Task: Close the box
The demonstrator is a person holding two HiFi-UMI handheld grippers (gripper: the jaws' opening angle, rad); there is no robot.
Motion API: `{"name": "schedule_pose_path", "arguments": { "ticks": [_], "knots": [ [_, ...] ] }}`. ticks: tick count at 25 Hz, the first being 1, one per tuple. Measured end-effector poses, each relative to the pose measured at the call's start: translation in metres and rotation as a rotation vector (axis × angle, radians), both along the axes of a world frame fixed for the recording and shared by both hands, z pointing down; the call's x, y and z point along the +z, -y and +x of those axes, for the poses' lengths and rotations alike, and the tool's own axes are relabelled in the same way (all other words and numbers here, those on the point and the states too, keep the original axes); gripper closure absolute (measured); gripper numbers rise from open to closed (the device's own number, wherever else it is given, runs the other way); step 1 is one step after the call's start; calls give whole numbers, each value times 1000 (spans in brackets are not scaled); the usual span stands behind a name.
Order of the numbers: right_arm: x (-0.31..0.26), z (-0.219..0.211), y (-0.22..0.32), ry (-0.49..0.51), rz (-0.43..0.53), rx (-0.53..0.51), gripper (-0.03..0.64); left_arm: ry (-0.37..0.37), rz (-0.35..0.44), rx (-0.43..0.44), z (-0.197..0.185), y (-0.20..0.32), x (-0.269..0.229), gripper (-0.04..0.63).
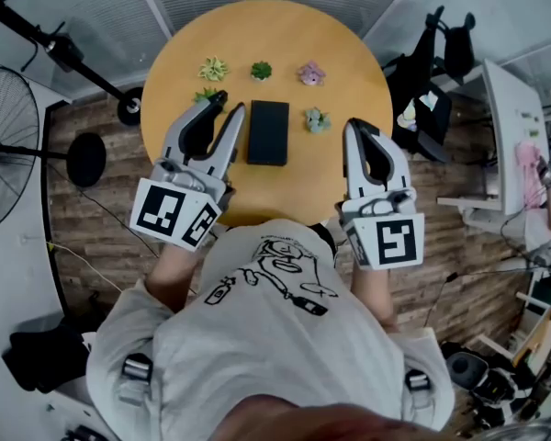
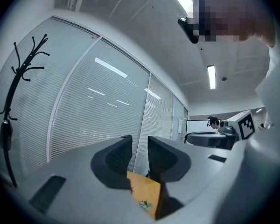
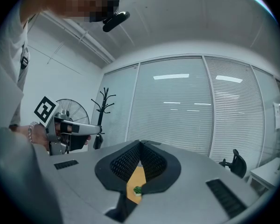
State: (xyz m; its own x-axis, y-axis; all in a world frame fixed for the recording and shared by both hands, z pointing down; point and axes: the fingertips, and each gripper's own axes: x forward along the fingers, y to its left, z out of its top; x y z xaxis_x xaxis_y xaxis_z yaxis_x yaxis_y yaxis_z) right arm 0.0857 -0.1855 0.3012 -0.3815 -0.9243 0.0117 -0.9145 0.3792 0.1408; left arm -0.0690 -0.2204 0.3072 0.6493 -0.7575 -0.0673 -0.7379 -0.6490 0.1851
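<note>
head view: the black box (image 1: pixel 268 131) lies at the middle of the table (image 1: pixel 285 35), long axis running away from the person. the left gripper (image 1: pixel 228 108), jaws spread and empty, sits just beside the box's left edge, nearer than the right gripper (image 1: pixel 355 129), whose jaws are pressed together.

Matt black box (image 1: pixel 268 132), smooth wood-look table (image 1: pixel 266 28)
</note>
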Motion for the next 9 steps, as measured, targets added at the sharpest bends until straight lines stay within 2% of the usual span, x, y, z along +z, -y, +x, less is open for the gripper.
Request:
{"name": "schedule_pose_path", "arguments": {
  "ticks": [9],
  "knots": [
    [3, -2, -1, 6, -11, -1, 601, -2, 6, -8, -1, 0, 2, 491]
  ]
}}
